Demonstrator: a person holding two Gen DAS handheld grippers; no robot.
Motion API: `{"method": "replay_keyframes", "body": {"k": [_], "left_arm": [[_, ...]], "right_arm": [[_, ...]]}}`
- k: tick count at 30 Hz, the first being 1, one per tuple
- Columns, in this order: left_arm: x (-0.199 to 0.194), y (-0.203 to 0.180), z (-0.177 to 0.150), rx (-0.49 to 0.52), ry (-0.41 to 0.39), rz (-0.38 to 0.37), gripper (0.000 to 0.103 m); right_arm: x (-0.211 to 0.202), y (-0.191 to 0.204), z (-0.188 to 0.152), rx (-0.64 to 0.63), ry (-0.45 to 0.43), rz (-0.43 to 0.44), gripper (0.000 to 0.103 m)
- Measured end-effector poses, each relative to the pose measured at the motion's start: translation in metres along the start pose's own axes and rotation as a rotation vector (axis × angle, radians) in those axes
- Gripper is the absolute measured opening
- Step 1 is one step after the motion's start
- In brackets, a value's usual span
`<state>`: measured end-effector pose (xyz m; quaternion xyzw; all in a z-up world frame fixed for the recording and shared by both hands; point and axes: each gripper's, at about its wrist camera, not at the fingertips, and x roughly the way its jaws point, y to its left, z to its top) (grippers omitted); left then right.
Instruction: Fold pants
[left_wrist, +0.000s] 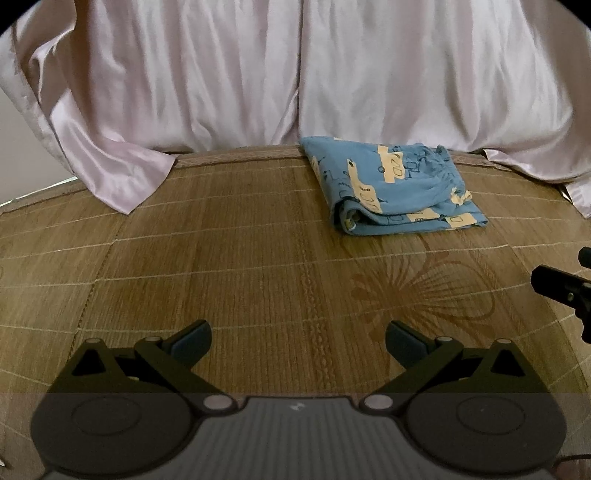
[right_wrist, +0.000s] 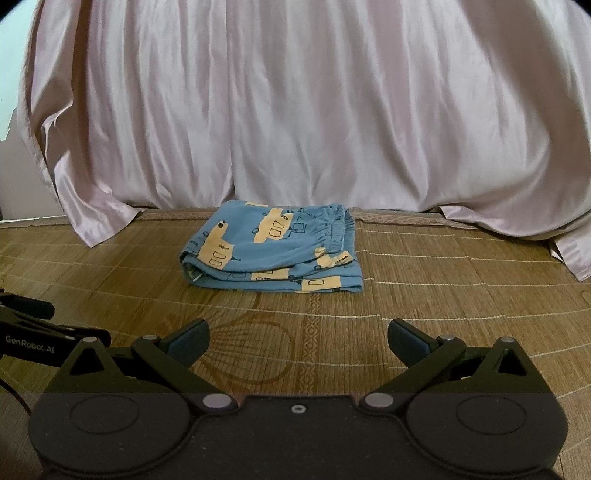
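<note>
Pale satin curtain (right_wrist: 295, 110) fills the back, 12 o'clock, hem draping onto the woven bamboo mat (left_wrist: 221, 258). Folded blue-and-yellow pants (right_wrist: 273, 251) lie flat on the mat at the curtain's foot, well clear of both grippers. Left gripper (left_wrist: 297, 341) and right gripper (right_wrist: 298, 341) — fingers spread wide, empty. Right-wrist view alone shows the "GenRobot.AI" lettering, 9 o'clock.
</note>
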<state>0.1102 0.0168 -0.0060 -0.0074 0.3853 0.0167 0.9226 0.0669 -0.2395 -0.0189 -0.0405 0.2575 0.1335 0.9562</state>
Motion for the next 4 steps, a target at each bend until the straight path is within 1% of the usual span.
{"method": "replay_keyframes", "body": {"k": [4], "left_arm": [[-0.0009, -0.0007, -0.0003, 0.002, -0.007, 0.0, 0.103]], "right_arm": [[0.0003, -0.0006, 0.0, -0.001, 0.0, 0.001, 0.102]]}}
